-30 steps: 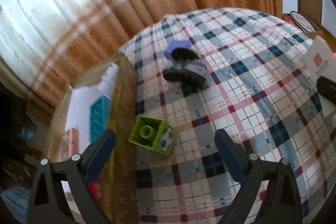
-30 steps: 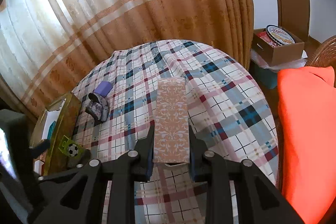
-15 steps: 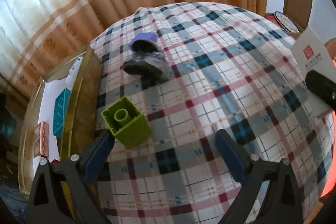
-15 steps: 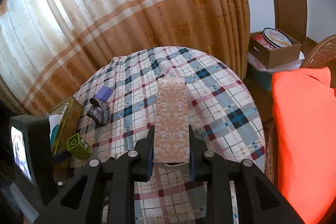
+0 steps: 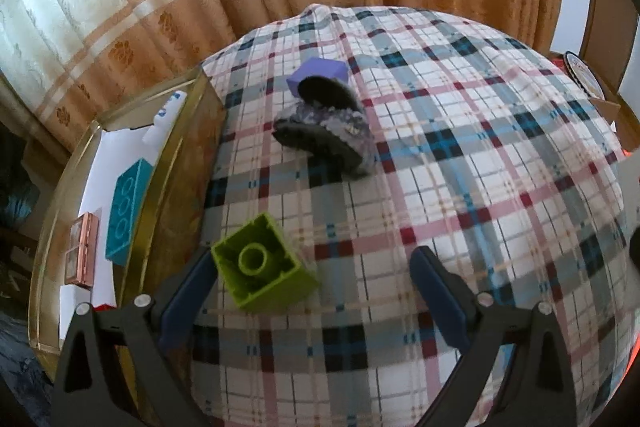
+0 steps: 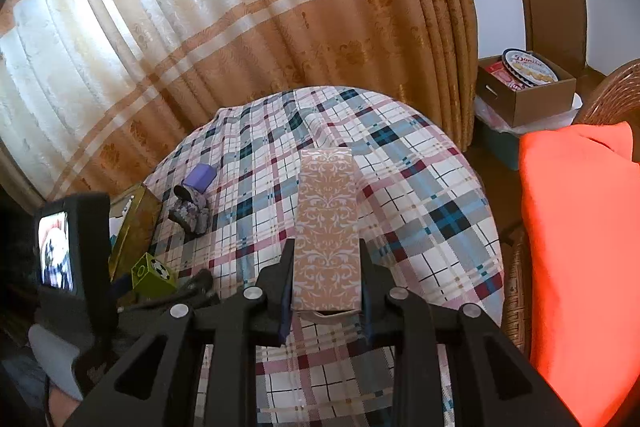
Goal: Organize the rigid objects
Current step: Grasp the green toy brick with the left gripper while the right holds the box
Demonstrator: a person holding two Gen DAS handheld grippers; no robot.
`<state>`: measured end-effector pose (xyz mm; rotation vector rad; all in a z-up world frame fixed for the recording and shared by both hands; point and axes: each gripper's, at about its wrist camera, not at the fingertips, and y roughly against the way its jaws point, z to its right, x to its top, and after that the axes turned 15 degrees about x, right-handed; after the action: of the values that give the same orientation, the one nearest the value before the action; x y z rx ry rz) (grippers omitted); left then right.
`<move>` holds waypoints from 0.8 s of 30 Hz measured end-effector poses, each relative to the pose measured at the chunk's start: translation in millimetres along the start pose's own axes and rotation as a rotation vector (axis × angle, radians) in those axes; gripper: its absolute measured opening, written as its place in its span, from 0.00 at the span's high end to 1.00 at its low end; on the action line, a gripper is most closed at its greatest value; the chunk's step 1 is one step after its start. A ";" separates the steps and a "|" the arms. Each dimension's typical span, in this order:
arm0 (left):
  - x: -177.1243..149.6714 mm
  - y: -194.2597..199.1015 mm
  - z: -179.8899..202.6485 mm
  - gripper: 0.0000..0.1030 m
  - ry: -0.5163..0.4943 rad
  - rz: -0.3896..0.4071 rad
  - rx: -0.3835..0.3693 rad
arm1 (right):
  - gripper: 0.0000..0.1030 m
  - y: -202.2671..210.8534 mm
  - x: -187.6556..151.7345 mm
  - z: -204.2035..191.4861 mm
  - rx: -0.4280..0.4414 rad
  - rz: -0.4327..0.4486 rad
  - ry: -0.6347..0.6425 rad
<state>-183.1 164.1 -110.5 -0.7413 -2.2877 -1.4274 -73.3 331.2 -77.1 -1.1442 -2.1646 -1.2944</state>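
Observation:
My left gripper [image 5: 316, 267] is open over the plaid tablecloth [image 5: 460, 155]. A green toy block [image 5: 262, 267] lies on its side just inside the left finger [image 5: 188, 291], hollow underside facing me; I cannot tell whether they touch. The block also shows in the right wrist view [image 6: 154, 273] with a football print. My right gripper [image 6: 326, 271] is shut on a tall tan patterned box [image 6: 326, 223], held above the table. A purple block [image 5: 318, 73] and a dark sequinned slipper [image 5: 324, 131] lie farther back.
A gold-rimmed tray [image 5: 168, 195] at the table's left edge holds a teal brick [image 5: 128, 203], a pink case [image 5: 82, 247] and white paper. Curtains hang behind. An orange cushion [image 6: 580, 247] on a wicker chair and a cardboard box [image 6: 528, 89] stand to the right.
The green block has tipped over, its hollow underside now facing me, and sits closer to my left finger. The left gripper has shifted its view. The right gripper has risen slightly with the box.

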 end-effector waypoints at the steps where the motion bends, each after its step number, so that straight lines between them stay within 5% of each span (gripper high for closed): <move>1: 0.9 -0.2 0.1 0.12 0.011 0.005 -0.010 | 0.72 -0.7 -0.6 1.0 0.001 -0.004 -0.002; 6: -2.9 -4.7 -11.6 0.67 0.131 -0.038 -0.195 | 0.72 -0.4 -0.9 5.1 -0.004 -0.007 -0.004; 10: -7.0 -5.9 -19.2 0.70 0.152 -0.029 -0.224 | 0.72 1.2 -0.8 6.7 -0.004 -0.003 -0.013; 15: -19.4 -1.4 -40.3 0.70 0.232 -0.042 -0.352 | 0.72 4.7 -3.0 4.7 -0.002 0.005 -0.018; 24: -31.5 46.0 -72.5 0.70 0.224 0.115 -0.395 | 0.72 15.3 -11.1 -12.3 0.012 0.015 0.001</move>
<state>-129.4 107.4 -62.7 -0.7623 -1.7891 -1.8287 -55.6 319.5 -69.6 -1.1529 -2.1567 -1.2739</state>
